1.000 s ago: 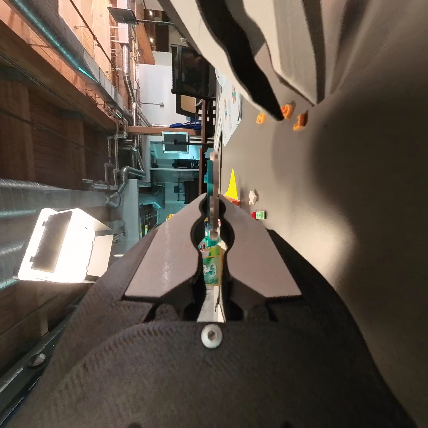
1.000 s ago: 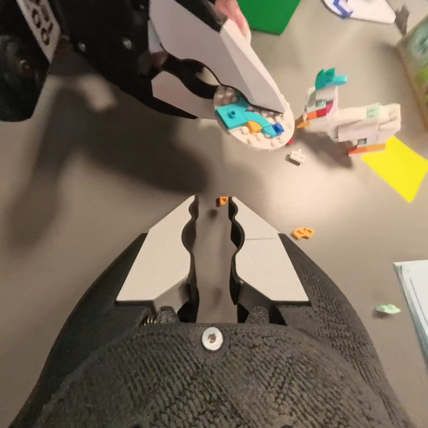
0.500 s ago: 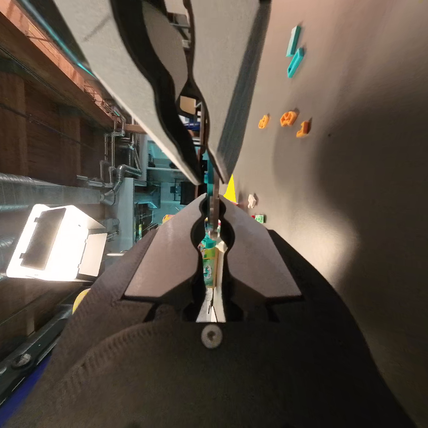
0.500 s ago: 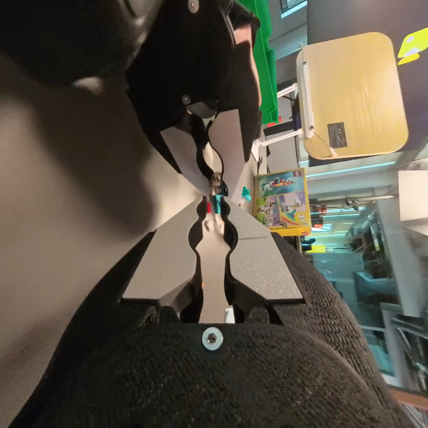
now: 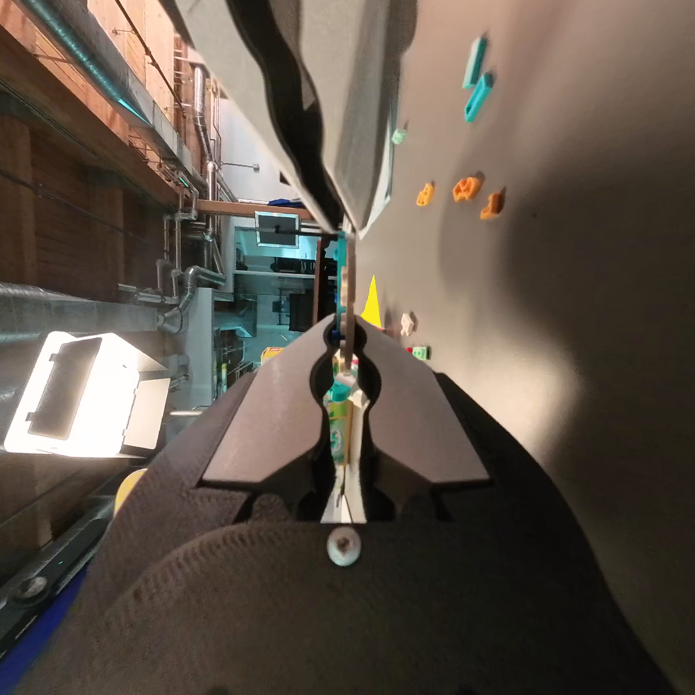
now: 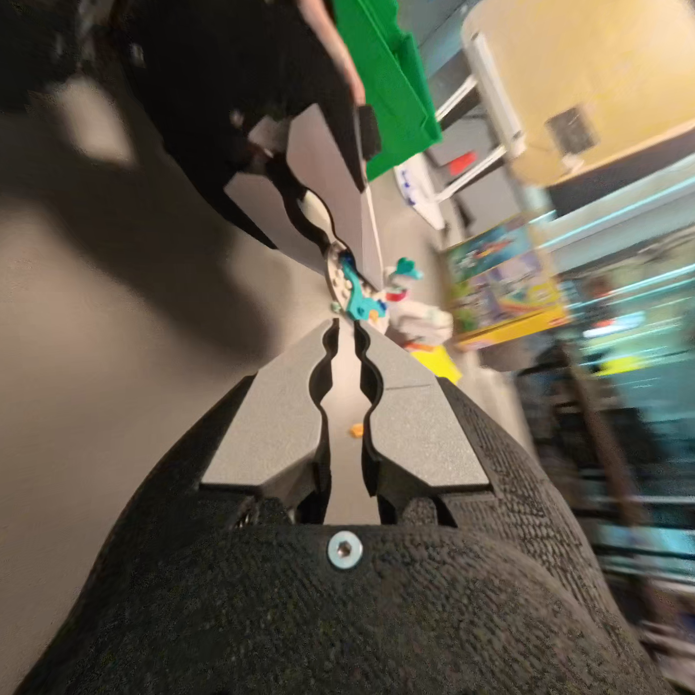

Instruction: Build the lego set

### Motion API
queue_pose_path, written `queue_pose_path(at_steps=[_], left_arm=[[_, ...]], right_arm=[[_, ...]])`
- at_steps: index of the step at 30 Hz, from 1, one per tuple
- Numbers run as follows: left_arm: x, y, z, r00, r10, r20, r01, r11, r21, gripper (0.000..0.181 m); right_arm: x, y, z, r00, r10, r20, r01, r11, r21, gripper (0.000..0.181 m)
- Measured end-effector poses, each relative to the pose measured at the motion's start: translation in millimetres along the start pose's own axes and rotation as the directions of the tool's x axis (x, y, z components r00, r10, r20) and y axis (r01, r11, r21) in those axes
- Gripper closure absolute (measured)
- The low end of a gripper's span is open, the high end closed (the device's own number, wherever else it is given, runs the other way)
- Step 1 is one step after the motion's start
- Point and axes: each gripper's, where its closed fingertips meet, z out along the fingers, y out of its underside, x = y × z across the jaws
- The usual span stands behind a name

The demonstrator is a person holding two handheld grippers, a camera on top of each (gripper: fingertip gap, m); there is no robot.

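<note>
My left gripper (image 5: 346, 325) is shut on a round grey plate (image 5: 351, 278), seen edge-on, with teal pieces (image 5: 340, 263) on its face. In the right wrist view the plate (image 6: 336, 280) hangs tilted from the left gripper (image 6: 333, 246), with a teal curved piece (image 6: 357, 301) on it. My right gripper (image 6: 346, 322) has a narrow gap between its jaws and nothing visible in it. Its tips sit just under the plate's teal piece. In the left wrist view it (image 5: 340, 229) reaches down from the top to the plate's far edge.
On the grey table (image 5: 564, 338) lie three orange pieces (image 5: 464, 188), two teal bars (image 5: 477, 90), a white piece (image 5: 408, 323) and a green piece (image 5: 421, 352). A white built figure (image 6: 417, 316), yellow sheet (image 6: 440, 363), set box (image 6: 500, 286) and green bin (image 6: 391, 94) stand behind. About 5 centimeters separates my left fingertips from my right.
My right gripper rose from the table, tilted toward the held plate, and its jaw gap narrowed. The left gripper kept hold of the plate, which now shows more of its face to the right camera.
</note>
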Motion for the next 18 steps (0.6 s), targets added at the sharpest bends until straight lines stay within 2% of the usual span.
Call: queue_pose_path(at_steps=[1,3,4,6,8,13,18], left_arm=[[1.2,2.4,0.6,1.0,0.013,-0.003,-0.013,1.0,-0.013,0.177],[1.4,5.2,1.4,1.0,0.03,0.001,-0.03,0.999,-0.028,0.177],[1.3,5.2,1.6,1.0,0.027,0.001,-0.027,0.999,-0.027,0.177],[1.4,5.1,1.7,1.0,0.021,-0.002,-0.021,0.999,-0.025,0.177],[2.0,6.0,1.8,1.0,0.024,-0.004,-0.024,0.999,-0.029,0.177],[2.3,7.2,2.1,1.0,0.014,-0.007,-0.014,0.999,-0.032,0.177],[3.7,5.2,2.5,1.0,0.016,-0.011,-0.016,1.0,-0.027,0.177]], right_arm=[[-4.5,3.6,-1.7,0.987,0.135,0.087,-0.135,0.991,-0.003,0.177],[-19.1,16.6,-3.5,0.887,0.379,0.263,-0.365,0.925,-0.101,0.173],[-26.3,23.2,-3.8,0.826,0.466,0.317,-0.438,0.885,-0.161,0.171],[-31.9,31.0,-1.6,0.748,0.572,0.336,-0.529,0.82,-0.219,0.169],[-34.0,31.4,1.2,0.705,0.628,0.33,-0.582,0.778,-0.238,0.168],[-41.2,39.7,7.2,0.682,0.666,0.303,-0.586,0.745,-0.318,0.168],[-41.5,40.1,8.8,0.704,0.651,0.284,-0.566,0.756,-0.329,0.171]])
